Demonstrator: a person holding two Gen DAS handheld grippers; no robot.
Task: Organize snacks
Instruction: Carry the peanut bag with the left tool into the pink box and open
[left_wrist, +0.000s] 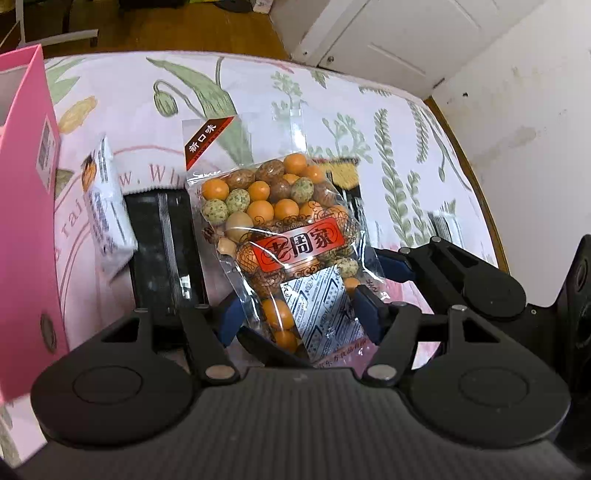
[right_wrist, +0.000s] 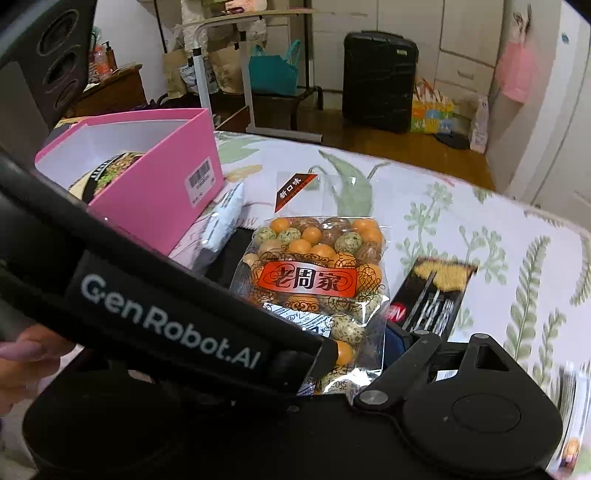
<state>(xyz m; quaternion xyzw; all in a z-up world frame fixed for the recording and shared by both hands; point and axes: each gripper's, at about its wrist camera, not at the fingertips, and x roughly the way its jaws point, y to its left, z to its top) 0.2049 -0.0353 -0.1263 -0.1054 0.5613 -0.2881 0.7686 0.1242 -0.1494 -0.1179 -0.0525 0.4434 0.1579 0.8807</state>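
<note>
**Clear Bag of Coated Nuts Pinched in Left Gripper Above Floral Table**

At the left edge stood an open pink cardboard box with a white barcode label; only the right wrist view looked down into it, where a round printed container lay partly visible. Just right of the box a small white snack packet leaned on its side, its print blurred. Beside it lay a flat black packet, glossy and hard to read.

In the middle was the clear plastic bag of orange, brown and speckled green coated nuts, with a red label bearing Chinese characters, a red-and-black corner tag and a white sachet inside. It hung upright in front of the floral tablecloth, near the box. The left gripper pinched its lower part, blue pads pressing in on both sides of the film; the bag's bottom edge was cut off behind the gripper body.

The right gripper sat just right of the bag, jaws spread wide with nothing clearly between them. Only one blue finger showed in its own view, the other hidden behind the left gripper's branded black body. In that view, a fingertip with a pale nail showed at the far left.

Farther right, a black box printed with a yellow cake lay on the cloth, largely hidden behind the bag in the left view.
</note>
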